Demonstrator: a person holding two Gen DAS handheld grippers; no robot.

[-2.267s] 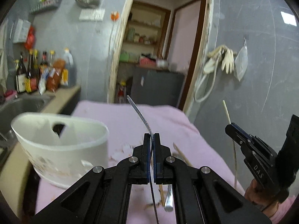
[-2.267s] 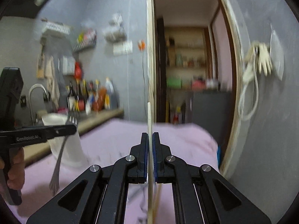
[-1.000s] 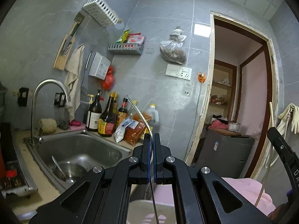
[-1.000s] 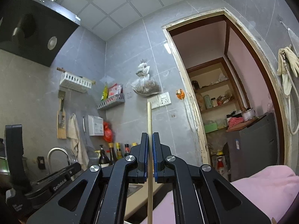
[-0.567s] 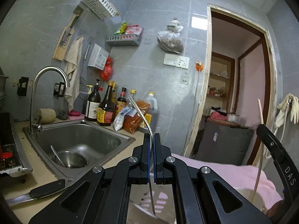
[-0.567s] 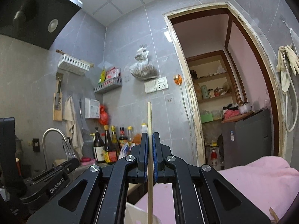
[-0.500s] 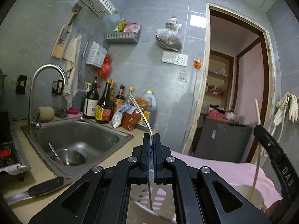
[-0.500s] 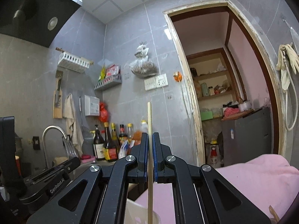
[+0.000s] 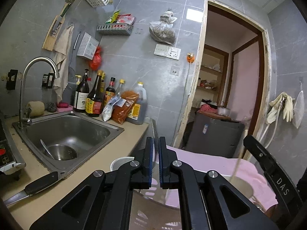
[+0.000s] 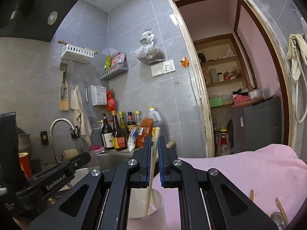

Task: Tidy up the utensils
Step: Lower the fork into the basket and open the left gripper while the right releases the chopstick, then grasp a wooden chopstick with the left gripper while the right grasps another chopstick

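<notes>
Both grippers point roughly level over a white holder (image 10: 151, 209) standing on a pink cloth (image 10: 239, 172) beside the sink (image 9: 67, 132).

The right gripper (image 10: 153, 159) has just been opening: its jaws stand slightly apart, and a wooden chopstick (image 10: 150, 174) leans loose between them, its lower end inside the holder, so it is released.

The left gripper (image 9: 155, 161) has likewise parted a little. A blurred metal fork (image 9: 154, 132) shows in the gap above the holder; whether the pads touch it I cannot tell.

The left gripper's side reads "GenRobot.AI" in the right view; the right one's reads "DAS". A knife (image 9: 32, 186) lies on the desk.
</notes>
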